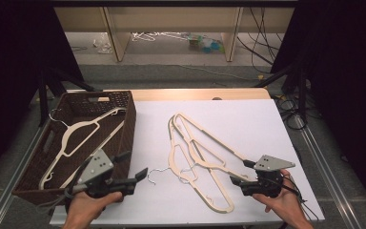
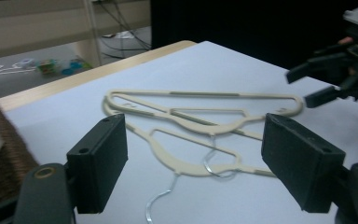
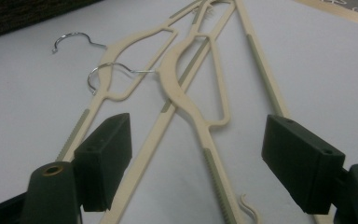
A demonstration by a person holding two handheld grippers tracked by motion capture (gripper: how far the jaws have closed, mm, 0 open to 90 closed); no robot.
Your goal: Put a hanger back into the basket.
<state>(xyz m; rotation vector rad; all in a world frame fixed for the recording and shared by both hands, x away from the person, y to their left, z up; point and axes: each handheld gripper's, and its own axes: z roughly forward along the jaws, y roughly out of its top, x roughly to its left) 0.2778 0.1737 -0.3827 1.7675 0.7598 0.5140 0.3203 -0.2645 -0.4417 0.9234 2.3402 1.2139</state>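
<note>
Both the left gripper (image 1: 132, 175) and right gripper (image 1: 242, 172) hover with jaws spread, empty, flanking cream hangers (image 1: 198, 155) overlapping on the white table sheet (image 1: 248, 119). Another hanger (image 1: 76, 138) lies in the brown wicker basket (image 1: 126, 129). Beyond, wooden shelving (image 1: 171, 19) and floor cables (image 1: 262, 47).

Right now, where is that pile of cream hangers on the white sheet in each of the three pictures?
High view: hanger pile lies centre, right of the wicker basket.
Left gripper view: pile beyond the open jaws, mid-frame.
Right gripper view: pile runs up between the open jaws.
Shared landmark: the white sheet.
</note>
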